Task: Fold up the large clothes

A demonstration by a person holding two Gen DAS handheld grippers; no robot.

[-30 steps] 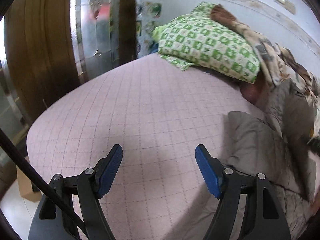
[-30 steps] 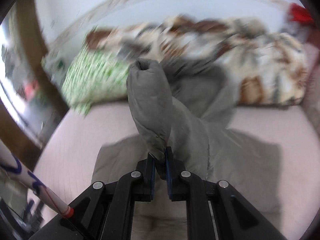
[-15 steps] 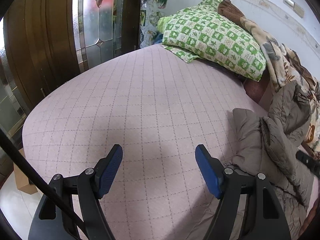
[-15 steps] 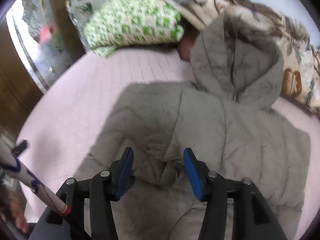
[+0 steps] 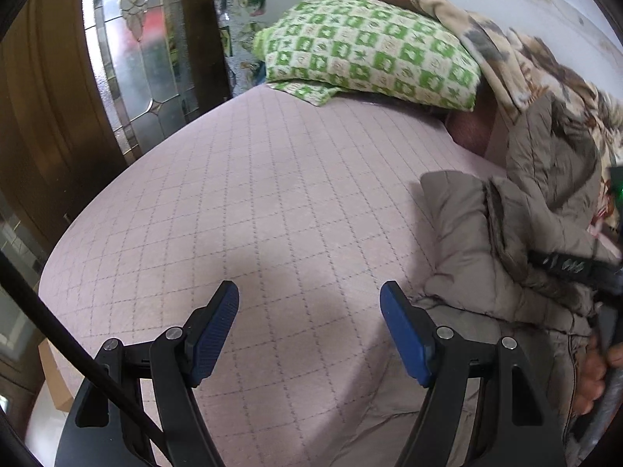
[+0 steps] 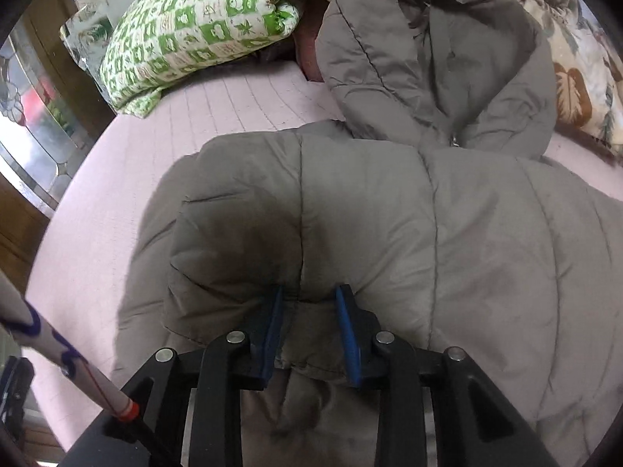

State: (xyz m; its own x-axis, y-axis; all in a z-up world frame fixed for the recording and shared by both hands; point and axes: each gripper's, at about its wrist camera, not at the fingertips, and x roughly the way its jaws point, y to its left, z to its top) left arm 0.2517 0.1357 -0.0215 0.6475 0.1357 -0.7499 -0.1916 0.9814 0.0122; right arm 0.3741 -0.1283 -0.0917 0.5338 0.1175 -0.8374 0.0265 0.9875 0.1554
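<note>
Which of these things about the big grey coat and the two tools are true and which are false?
1. The grey coat lies on a pink quilted bed. True.
2. The left tool is squeezing the coat. False: its fingers are wide apart over the bare bed, with nothing between them.
3. The right tool has a puffy fold of the coat between its fingers. True, though I cannot tell whether it has clamped tight.
4. The green and white pillow sits on top of the coat. False: it lies apart from it, at the far end of the bed.
5. The coat has a hood. True.
</note>
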